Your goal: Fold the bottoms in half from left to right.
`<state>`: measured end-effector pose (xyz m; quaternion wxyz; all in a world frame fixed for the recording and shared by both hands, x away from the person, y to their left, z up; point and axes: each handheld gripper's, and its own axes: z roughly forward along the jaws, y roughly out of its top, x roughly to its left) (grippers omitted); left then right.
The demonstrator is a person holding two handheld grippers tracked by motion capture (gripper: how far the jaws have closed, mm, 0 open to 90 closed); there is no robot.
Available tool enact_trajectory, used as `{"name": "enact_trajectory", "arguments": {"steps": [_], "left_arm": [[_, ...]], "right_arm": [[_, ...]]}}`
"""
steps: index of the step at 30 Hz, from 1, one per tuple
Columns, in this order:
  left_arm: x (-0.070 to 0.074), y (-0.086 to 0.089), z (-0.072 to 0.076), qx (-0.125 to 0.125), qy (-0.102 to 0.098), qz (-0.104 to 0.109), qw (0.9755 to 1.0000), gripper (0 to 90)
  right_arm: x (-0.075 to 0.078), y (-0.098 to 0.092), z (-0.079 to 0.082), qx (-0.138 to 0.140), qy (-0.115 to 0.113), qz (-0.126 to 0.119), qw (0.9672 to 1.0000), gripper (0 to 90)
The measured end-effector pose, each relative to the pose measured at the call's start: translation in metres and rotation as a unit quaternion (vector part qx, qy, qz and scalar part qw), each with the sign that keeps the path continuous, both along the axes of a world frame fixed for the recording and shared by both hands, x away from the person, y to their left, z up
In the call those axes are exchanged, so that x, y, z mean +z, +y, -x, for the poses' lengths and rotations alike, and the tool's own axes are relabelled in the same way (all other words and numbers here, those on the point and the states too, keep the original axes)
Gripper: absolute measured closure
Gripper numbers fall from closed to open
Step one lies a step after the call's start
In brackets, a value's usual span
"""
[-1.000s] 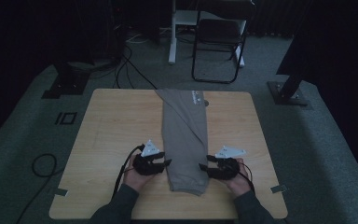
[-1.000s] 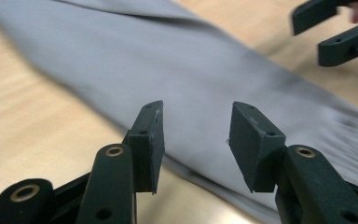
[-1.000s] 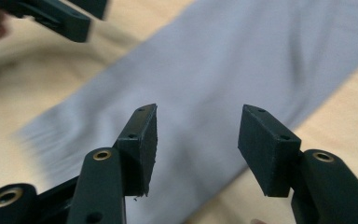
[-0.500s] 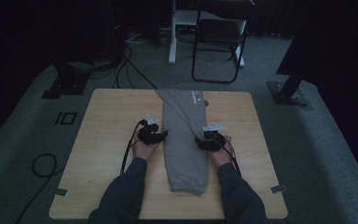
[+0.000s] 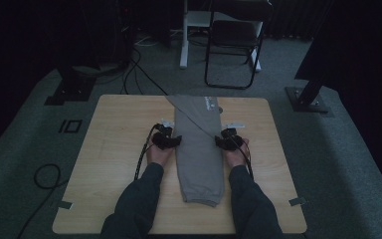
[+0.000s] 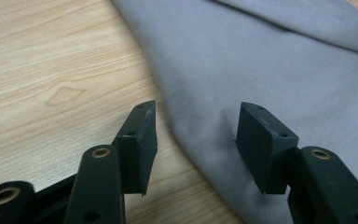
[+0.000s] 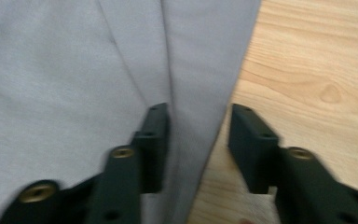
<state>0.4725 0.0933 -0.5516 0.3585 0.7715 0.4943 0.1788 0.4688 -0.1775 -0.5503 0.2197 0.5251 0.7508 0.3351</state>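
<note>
A grey garment (image 5: 199, 149), folded into a long strip, lies down the middle of the wooden table (image 5: 119, 124). My left gripper (image 5: 175, 141) rests at the strip's left edge and my right gripper (image 5: 219, 142) at its right edge, about halfway along. In the left gripper view the left gripper (image 6: 196, 112) is open and straddles the edge of the grey cloth (image 6: 270, 65); its jaws have just been closing. In the right gripper view the right gripper (image 7: 198, 112) is open with the edge of the cloth (image 7: 65, 84) between its jaws, which have also just been closing.
A dark folding chair (image 5: 234, 40) and a white leg (image 5: 184, 50) stand beyond the table's far edge. Black stand bases (image 5: 69, 92) (image 5: 308, 99) flank the far corners. A cable (image 5: 45, 174) loops on the floor at left. Bare wood lies on both sides of the garment.
Both hands have moved away from the person along the garment's edges, from near its lower part to its middle. The garment lies as before.
</note>
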Motion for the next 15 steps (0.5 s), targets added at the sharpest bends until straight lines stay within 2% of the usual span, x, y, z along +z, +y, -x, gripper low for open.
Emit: {"name": "enact_trajectory", "arguments": {"steps": [4,6,8,10,12,15], "left_arm": [[0.0,-0.005,-0.002,-0.006,-0.003,-0.009,0.9999,57.6],[0.001,-0.007,-0.002,-0.009,-0.004,-0.014,0.9998,65.6],[0.001,-0.007,-0.001,-0.015,0.0,-0.007,0.9999,76.7],[0.001,-0.007,0.0,-0.018,0.002,-0.004,0.9998,83.5],[0.001,-0.006,0.004,-0.02,0.0,-0.012,0.9997,84.4],[0.001,-0.002,0.013,-0.025,-0.001,-0.015,0.9996,84.5]], "right_arm": [[0.003,0.01,-0.001,0.037,-0.02,-0.007,0.9991,56.8],[0.002,0.016,-0.005,0.049,-0.018,-0.003,0.9986,56.2],[-0.001,0.019,-0.009,0.051,-0.007,0.003,0.9987,62.9],[-0.001,0.019,-0.009,0.043,-0.002,-0.012,0.999,73.7],[-0.001,0.018,-0.008,0.043,0.002,-0.014,0.999,75.8],[0.0,0.016,0.001,0.058,0.005,-0.008,0.9983,78.2]]}}
